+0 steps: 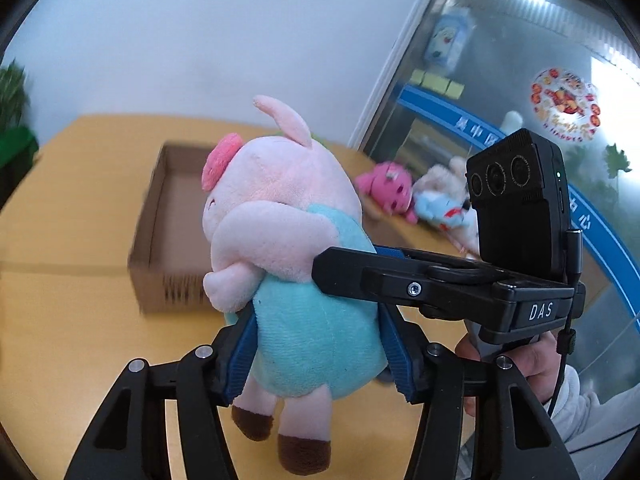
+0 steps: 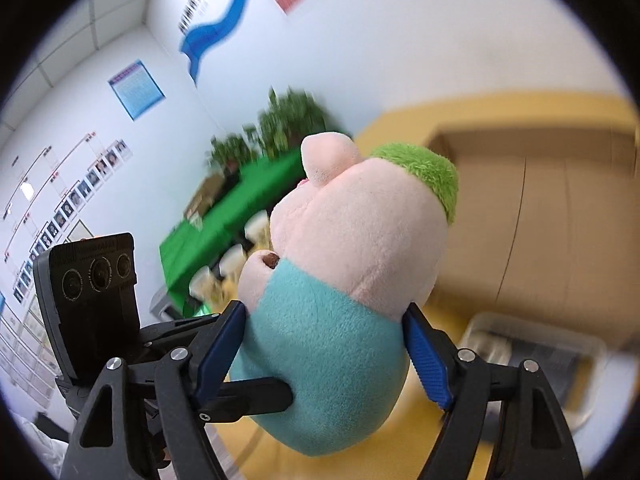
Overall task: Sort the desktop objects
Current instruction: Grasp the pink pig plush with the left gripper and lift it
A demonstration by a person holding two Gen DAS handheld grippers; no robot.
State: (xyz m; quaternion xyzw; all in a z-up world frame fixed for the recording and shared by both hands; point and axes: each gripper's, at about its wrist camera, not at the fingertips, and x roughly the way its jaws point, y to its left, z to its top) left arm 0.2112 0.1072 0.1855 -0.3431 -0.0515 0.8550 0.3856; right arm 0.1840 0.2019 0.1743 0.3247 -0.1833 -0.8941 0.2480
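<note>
Both tongs (image 1: pixel 316 354) (image 2: pixel 324 354) clamp one pig plush (image 1: pixel 296 264) | one box (image 1: pixel 168 236)

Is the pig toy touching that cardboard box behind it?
Apart. The left wrist view shows the pig plush held up in the left gripper, nearer than the cardboard box.

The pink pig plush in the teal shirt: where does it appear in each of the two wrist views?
Left wrist view: the pig plush fills the centre, feet down, squeezed between the blue pads of the left hand-held gripper.
Right wrist view: the pig plush is again in the centre, seen from behind, inside the right hand-held gripper.
Shared landmark: the cardboard box on the yellow table.
</note>
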